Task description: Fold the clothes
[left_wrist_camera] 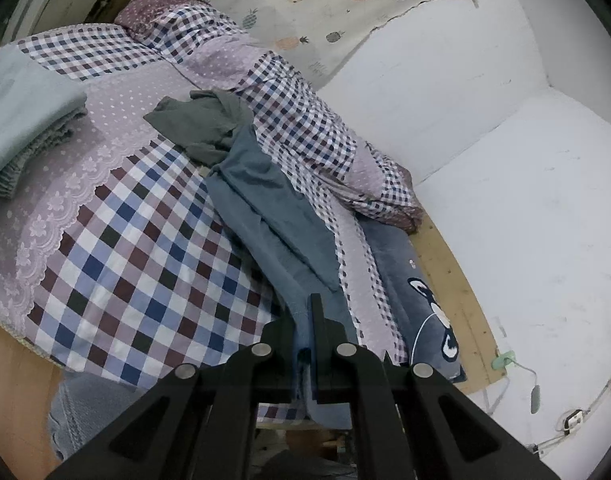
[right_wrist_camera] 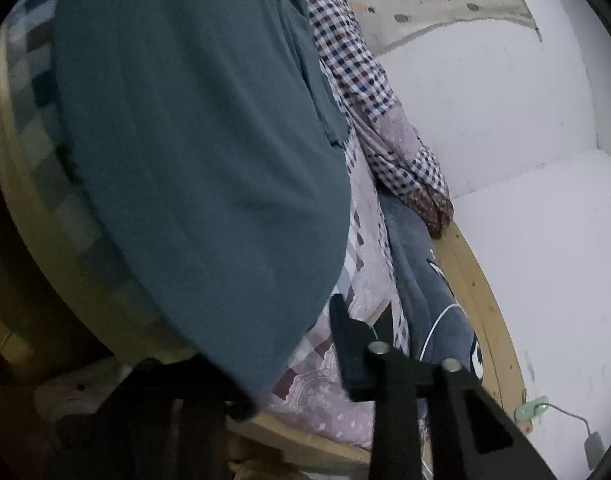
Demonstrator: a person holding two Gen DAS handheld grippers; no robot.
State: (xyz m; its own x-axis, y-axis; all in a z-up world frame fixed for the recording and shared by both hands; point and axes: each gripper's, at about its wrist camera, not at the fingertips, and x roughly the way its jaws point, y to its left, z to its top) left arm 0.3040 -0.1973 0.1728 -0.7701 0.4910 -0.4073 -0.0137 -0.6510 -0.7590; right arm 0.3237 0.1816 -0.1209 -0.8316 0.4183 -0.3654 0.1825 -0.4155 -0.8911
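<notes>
The left tool (left_wrist_camera: 311,332) is clamped tight on an edge of the blue-grey garment (left_wrist_camera: 265,216), the cloth pinched between its two closed fingers. From that pinch the garment runs away up the bed (left_wrist_camera: 117,264), lying long and rumpled across the checked bedspread, its far end against a crumpled dark green garment (left_wrist_camera: 201,128).

The right tool (right_wrist_camera: 317,340) is harder to read: one finger (right_wrist_camera: 347,340) shows clearly, the other is buried under the blue-grey cloth that fills that camera's view, so it may have an edge between its fingers, but I cannot tell whether they grip it.

In my judgement this is the start of a fold: getting a second hold on the garment's near edge (a folded pale stack (left_wrist_camera: 25,120) already sits on the bed to the left). The next move calls for a confirmed right-hand grip, then lifting both holds together to pull the cloth taut and flat before laying it over.
</notes>
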